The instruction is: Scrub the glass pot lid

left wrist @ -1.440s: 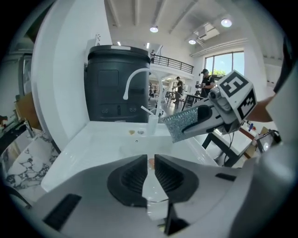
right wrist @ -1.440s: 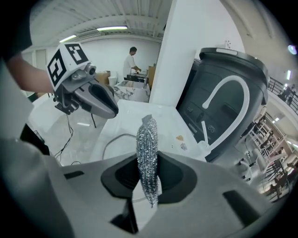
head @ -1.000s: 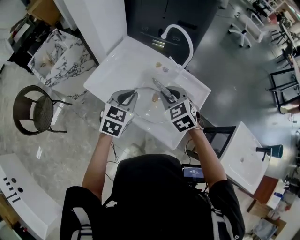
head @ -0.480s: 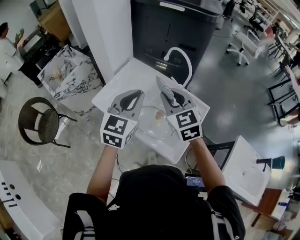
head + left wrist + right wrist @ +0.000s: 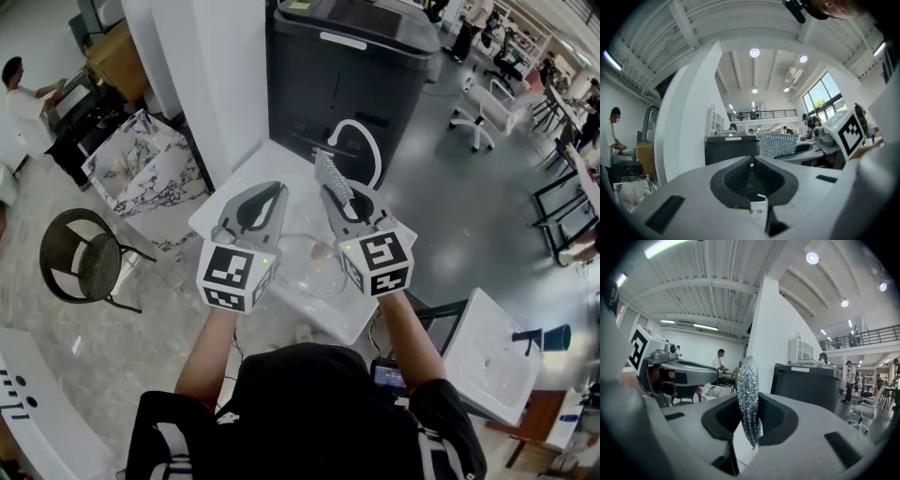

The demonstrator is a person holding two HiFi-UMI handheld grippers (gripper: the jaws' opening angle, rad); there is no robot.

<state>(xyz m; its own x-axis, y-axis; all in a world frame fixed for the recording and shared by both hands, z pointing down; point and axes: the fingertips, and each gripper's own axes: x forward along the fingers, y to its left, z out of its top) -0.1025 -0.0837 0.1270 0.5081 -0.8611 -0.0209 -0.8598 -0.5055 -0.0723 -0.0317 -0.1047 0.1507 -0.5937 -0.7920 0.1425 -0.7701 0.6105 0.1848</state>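
Though apart, lid (image 5: 312, 274) below right claw (image 5: 331, 195)

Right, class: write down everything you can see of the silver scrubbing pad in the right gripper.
The scrubbing pad is a thin, flat piece of glittery silver mesh, metallic-looking, oblong with a rounded top. It stands upright, edge-on in the right gripper view, clamped between the closed jaws of the right gripper. Its upper part sticks out past the fingertips and its lower end hangs inside the jaw opening. Only the jaws touch it. It is held in the air above the white sink.
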